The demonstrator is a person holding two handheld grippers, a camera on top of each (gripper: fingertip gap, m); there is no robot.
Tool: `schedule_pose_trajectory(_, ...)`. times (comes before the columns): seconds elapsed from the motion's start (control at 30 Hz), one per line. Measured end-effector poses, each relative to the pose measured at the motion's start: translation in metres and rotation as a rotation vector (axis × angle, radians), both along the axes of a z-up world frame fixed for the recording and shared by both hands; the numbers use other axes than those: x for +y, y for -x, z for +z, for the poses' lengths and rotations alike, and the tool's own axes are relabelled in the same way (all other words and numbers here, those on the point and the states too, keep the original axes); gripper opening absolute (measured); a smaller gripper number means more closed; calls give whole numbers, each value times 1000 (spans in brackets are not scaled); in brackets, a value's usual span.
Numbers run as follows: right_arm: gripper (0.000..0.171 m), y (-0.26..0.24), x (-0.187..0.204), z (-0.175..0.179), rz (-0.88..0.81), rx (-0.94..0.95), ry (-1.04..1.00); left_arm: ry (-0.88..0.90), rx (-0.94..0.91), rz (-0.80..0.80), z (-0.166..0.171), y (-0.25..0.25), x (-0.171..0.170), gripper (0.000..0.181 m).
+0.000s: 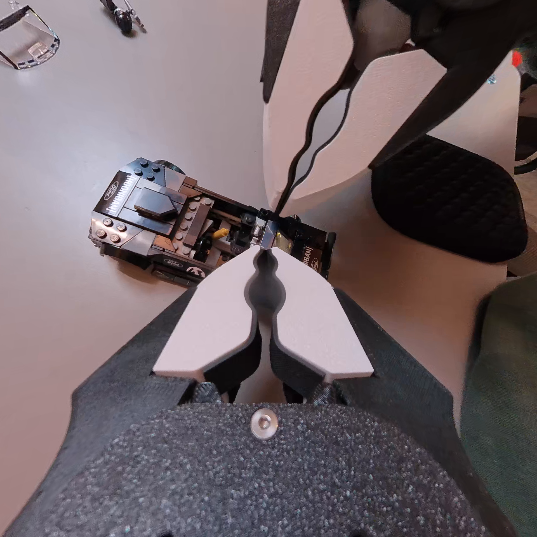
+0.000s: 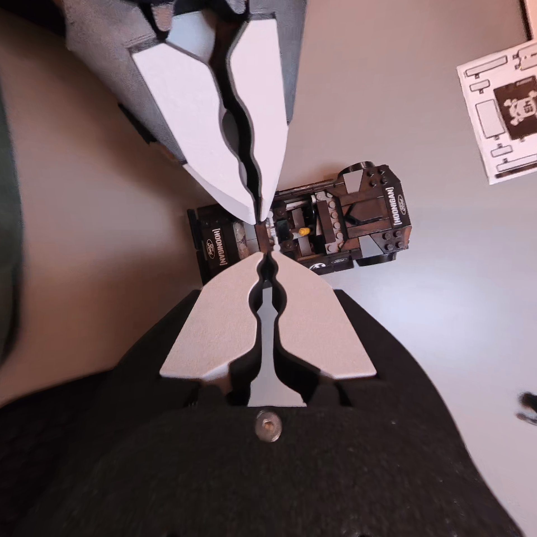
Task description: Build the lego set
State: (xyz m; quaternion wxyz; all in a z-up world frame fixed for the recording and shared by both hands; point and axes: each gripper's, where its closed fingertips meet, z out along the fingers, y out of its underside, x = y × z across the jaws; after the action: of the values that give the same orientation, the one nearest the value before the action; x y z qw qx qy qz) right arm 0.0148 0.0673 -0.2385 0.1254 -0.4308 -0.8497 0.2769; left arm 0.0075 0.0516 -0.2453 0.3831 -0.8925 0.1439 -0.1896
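Over the black lego car, my left tongs and right tongs both pinch one dark piece; tips meet from opposite sides.

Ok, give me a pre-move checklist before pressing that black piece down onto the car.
1. Left hand-held gripper closed at the piece's near end: ok, tips together.
2. Right hand-held gripper closed at the other end: ok.
3. Black piece lies across the car, behind the cockpit: ok.
4. Piece seated on its studs: cannot tell, the tips hide both ends.
5. Car flat on the table: ok.
6. Windscreen and sticker sheet away from the work: ok.
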Motion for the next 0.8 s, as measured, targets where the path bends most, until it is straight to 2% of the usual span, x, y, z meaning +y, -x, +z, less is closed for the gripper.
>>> schedule_pose_trajectory(0.17, 0, 2, -2, -6, 8, -10, 18, -11, 29, -4, 0, 0, 0, 2)
schedule_pose_trajectory(0.43, 0, 1, -8, -7, 54, -14, -69, -22, 42, -8, -1, 0, 0, 2)
schedule_pose_trajectory(0.8, 0, 1, -8, -8, -53, -180, 69, -26, 84, -23, -1, -1, -1, 3)
